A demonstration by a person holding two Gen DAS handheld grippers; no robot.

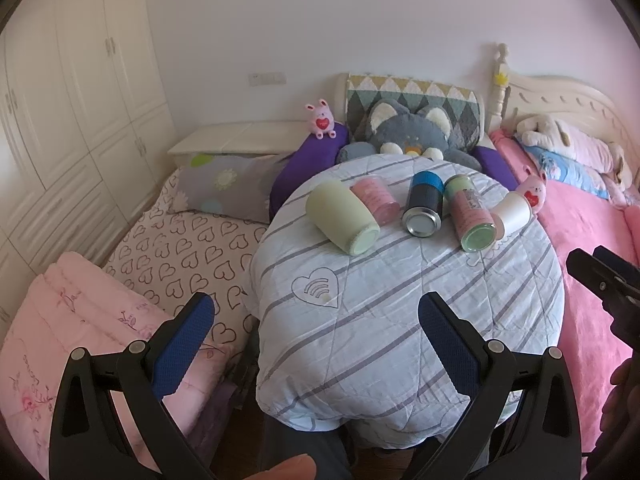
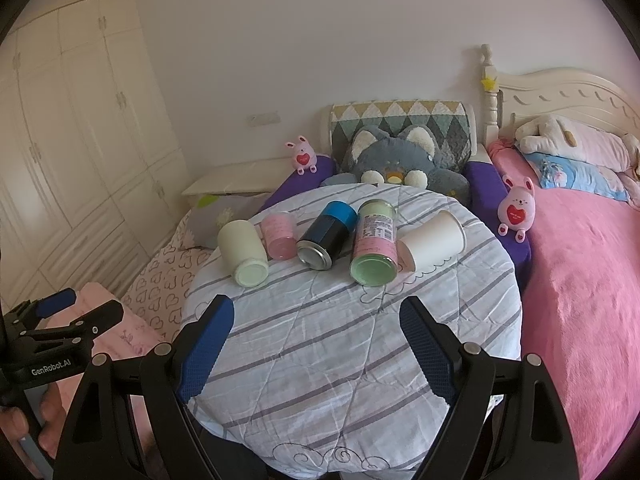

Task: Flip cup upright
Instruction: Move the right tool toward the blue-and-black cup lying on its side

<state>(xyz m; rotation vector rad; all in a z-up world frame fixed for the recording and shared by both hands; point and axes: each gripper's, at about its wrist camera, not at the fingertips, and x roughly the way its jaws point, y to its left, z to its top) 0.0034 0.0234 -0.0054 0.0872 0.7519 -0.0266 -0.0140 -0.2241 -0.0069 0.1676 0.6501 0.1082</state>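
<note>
Several cups and cans lie on their sides in a row on a round table under a striped quilt. From left: a pale green cup, a pink cup, a blue-and-black can, a pink-and-green bottle, and a white paper cup. My left gripper is open and empty, near the table's front left. My right gripper is open and empty, in front of the row; it also shows in the left wrist view.
A grey plush cat sits behind the table. A pink bunny toy stands right of the white cup. A pink bed lies to the right, a heart-print mattress and wardrobe to the left.
</note>
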